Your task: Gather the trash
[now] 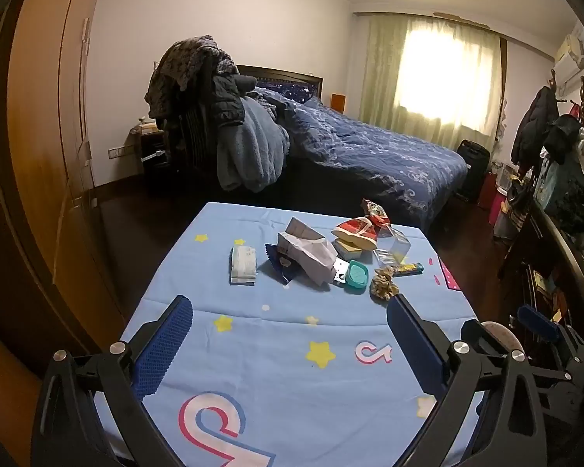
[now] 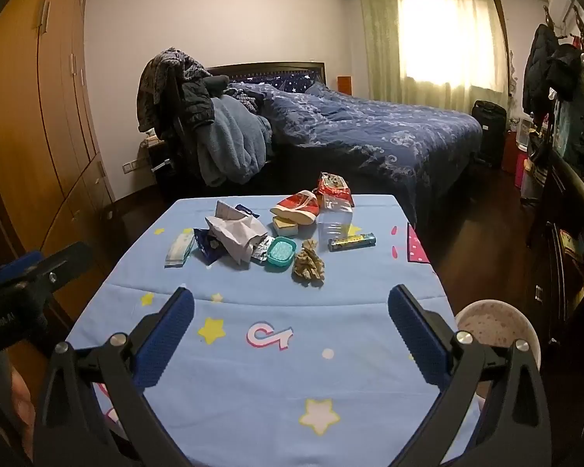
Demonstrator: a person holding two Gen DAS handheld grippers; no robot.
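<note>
we hold the left gripper (image 1: pixel 290 321) and right gripper (image 2: pixel 291 311), jaws wide and empty, short of the trash (image 2: pixel 235 235) heaped mid-table (image 2: pixel 253 369); next we likely reach and close.

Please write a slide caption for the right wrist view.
Open right hand-held gripper hovers over blue tablecloth, facing crumpled paper, wrappers and teal soap dish.
</note>
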